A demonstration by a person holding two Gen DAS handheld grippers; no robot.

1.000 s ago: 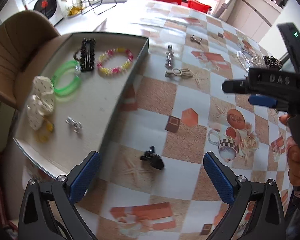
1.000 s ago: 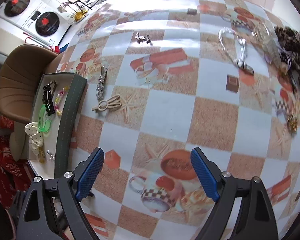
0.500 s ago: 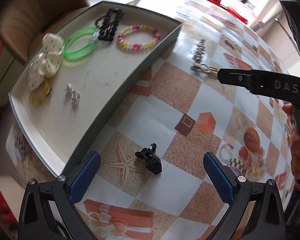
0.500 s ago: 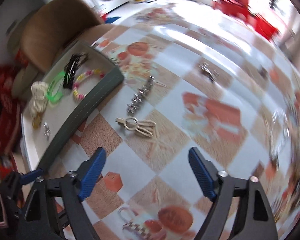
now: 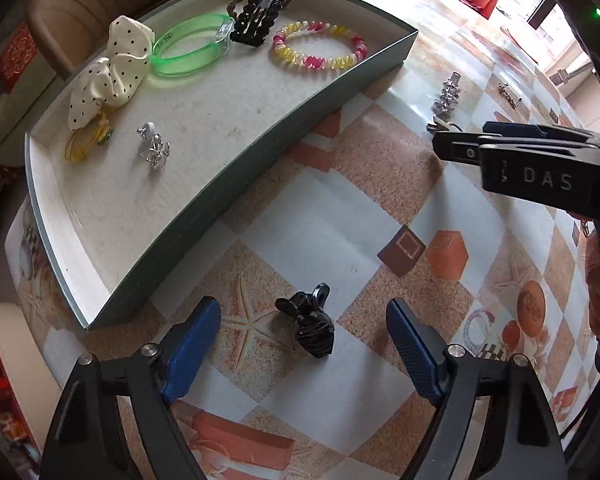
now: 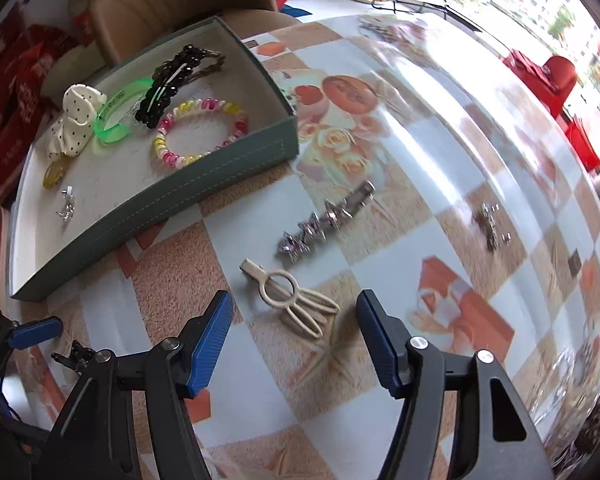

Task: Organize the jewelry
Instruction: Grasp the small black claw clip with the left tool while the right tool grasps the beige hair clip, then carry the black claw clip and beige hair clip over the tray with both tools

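A small black hair claw (image 5: 310,326) lies on the patterned tablecloth between the blue pads of my left gripper (image 5: 304,344). Those jaws are closing and the pads stand clear of the claw. A cream hair clip (image 6: 290,300) with a ring and loops lies between the fingers of my right gripper (image 6: 294,336), whose jaws are also closing without touching it. A grey-green tray (image 5: 260,148) holds a pink-yellow spiral bracelet (image 5: 320,50), a green bangle (image 5: 190,46), a black clip (image 5: 260,10), a dotted scrunchie (image 5: 108,68) and a silver piece (image 5: 154,146).
A silver star clip (image 6: 324,222) and a small silver clip (image 6: 490,222) lie beyond the cream clip. The right gripper's body (image 5: 540,164) crosses the left wrist view at right. A tan chair (image 6: 172,4) stands behind the tray. More jewelry (image 6: 596,428) sits at the far right.
Both grippers sank toward the table and rolled. The left jaws narrowed around the black claw. The right gripper slid left over the cream clip and its jaws narrowed.
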